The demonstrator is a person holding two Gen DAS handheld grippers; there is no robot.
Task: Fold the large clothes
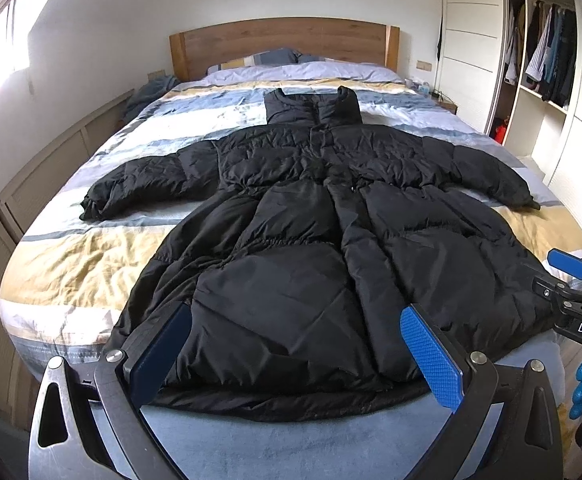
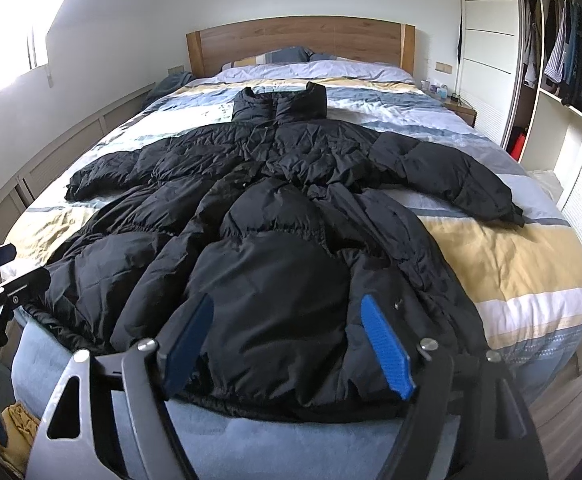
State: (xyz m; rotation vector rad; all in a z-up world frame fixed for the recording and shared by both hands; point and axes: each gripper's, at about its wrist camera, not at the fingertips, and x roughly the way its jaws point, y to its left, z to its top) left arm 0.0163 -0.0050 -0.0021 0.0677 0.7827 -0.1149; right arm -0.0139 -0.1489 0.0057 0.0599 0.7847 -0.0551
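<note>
A long black puffer coat (image 1: 299, 216) lies spread flat, front up, on the striped bed (image 1: 71, 264), sleeves out to both sides and collar toward the headboard. It also shows in the right wrist view (image 2: 275, 216). My left gripper (image 1: 295, 340) is open and empty, just above the coat's hem at its left half. My right gripper (image 2: 287, 332) is open and empty above the hem at its right half. The right gripper also shows at the left wrist view's right edge (image 1: 575, 280).
A wooden headboard (image 1: 283, 44) and pillows (image 1: 311, 70) stand at the far end. An open wardrobe (image 1: 547, 52) with hanging clothes is on the right, with a nightstand (image 2: 461, 110) beside the bed. Low cabinets (image 1: 31, 184) run along the left wall.
</note>
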